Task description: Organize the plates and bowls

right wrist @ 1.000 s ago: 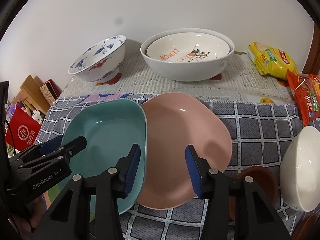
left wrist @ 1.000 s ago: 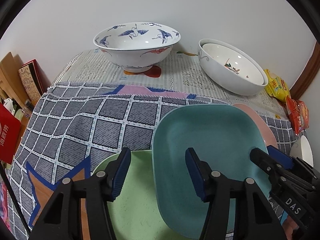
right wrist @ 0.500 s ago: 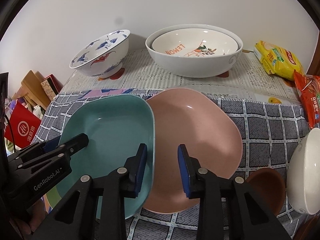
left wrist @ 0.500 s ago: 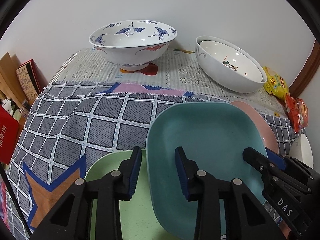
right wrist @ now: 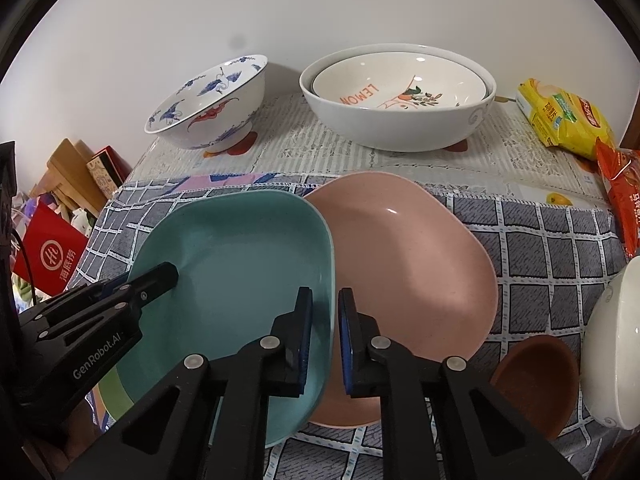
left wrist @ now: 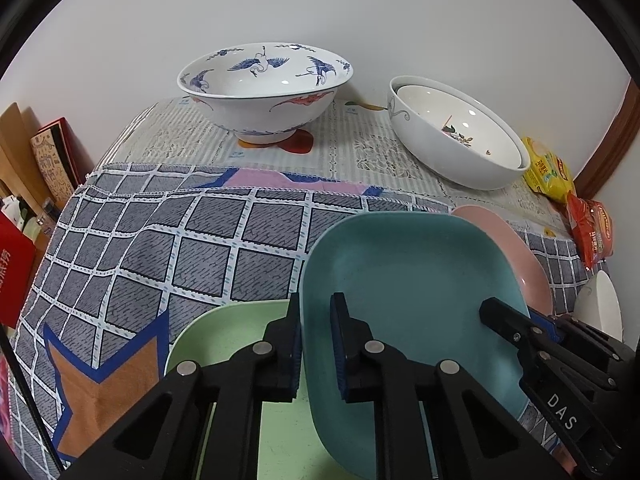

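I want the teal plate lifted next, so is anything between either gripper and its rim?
Nothing visible. The left gripper has just closed on the teal plate at its left rim, and the right gripper on its right rim, where it overlaps the pink plate.

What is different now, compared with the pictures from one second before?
Both grippers' jaws have just been closing on the teal plate: the left gripper now pinches its left rim, the right gripper its right rim, where a second ago they stood wide open around those rims. The teal plate, green plate, pink plate and bowls at the back stayed where they were.
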